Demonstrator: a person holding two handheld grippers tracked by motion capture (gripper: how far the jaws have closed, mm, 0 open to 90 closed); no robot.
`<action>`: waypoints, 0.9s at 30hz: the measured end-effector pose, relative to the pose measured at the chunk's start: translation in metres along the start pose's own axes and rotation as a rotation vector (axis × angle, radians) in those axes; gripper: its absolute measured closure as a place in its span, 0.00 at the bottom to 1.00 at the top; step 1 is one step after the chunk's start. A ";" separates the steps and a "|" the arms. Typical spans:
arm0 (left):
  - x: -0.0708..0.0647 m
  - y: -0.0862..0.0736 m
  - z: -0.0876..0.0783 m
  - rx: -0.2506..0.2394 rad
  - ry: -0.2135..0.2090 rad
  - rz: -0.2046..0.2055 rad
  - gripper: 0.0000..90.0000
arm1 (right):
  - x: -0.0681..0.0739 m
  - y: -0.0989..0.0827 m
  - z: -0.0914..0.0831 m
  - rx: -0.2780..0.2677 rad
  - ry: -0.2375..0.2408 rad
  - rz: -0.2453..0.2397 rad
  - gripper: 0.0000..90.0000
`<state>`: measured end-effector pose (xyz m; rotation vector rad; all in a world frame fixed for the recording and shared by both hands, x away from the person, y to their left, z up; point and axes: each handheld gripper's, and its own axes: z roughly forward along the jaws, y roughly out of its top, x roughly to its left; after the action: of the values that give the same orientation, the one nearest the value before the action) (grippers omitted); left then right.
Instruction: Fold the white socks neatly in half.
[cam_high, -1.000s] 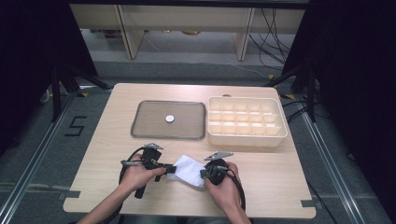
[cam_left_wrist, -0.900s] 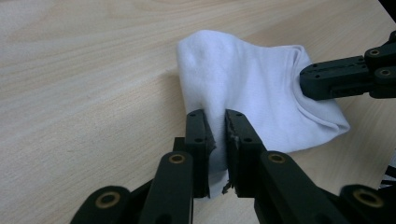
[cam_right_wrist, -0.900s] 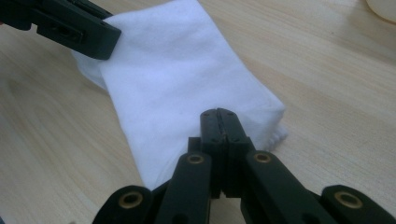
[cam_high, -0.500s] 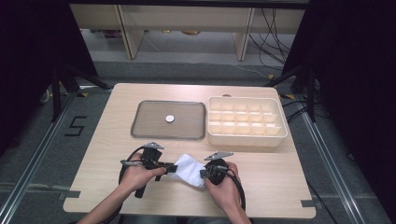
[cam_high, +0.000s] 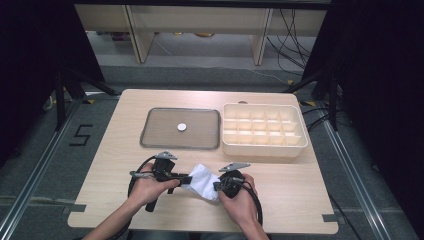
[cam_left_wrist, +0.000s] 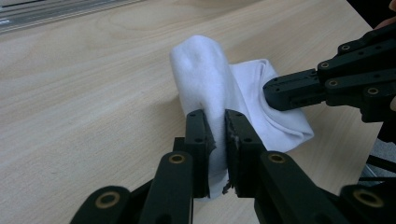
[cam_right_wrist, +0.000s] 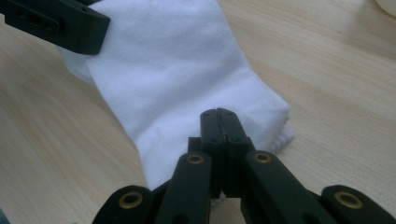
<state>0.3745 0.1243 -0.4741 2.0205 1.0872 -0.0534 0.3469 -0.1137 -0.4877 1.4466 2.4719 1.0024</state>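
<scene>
- Black jaws of the left gripper (cam_left_wrist: 215, 154) are pinching a fold of the white sock (cam_left_wrist: 219, 88); in the left gripper view the cloth is running up between the two pads, so this gripper is clenched on it.
- Across from it, the right gripper (cam_right_wrist: 218, 140) is clamping the other end of the sock (cam_right_wrist: 187, 84); in the right gripper view its jaws are standing pressed together with the thin edge of the fabric seemingly caught at their base.
- Each hand is taking one end, probably so the sock can be pulled flat or folded over; with both ends held, the middle is bunching up into a soft hump between them.
- In the high view the left gripper (cam_high: 186, 178) and the right gripper (cam_high: 219, 186) are facing each other, with the sock (cam_high: 201, 181) stretching between them near the front edge of the table (cam_high: 125, 200).
- The sock is looking plain white, soft and slightly fuzzy, doubled over on itself; a ribbed edge is peeking out by the right gripper's jaws.
- Farther back, a flat grey tray (cam_high: 150, 136) is lying with a small white round thing (cam_high: 182, 127) in its middle.
- Beside the tray, to the right, a cream box with many small compartments (cam_high: 264, 131) is sitting well apart from the sock, its cells looking empty from here.
</scene>
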 end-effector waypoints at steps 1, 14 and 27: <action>0.000 0.000 0.000 -0.002 0.001 0.000 0.89 | 0.000 0.000 0.000 -0.003 -0.002 0.002 1.00; -0.001 0.001 -0.001 -0.001 -0.005 0.007 0.89 | 0.001 -0.002 0.002 -0.033 -0.021 -0.020 1.00; -0.008 0.004 -0.003 -0.014 -0.010 0.025 0.89 | -0.003 -0.001 0.003 -0.031 0.014 -0.042 1.00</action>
<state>0.3715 0.1200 -0.4670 2.0191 1.0532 -0.0428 0.3490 -0.1152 -0.4917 1.3775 2.4741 1.0420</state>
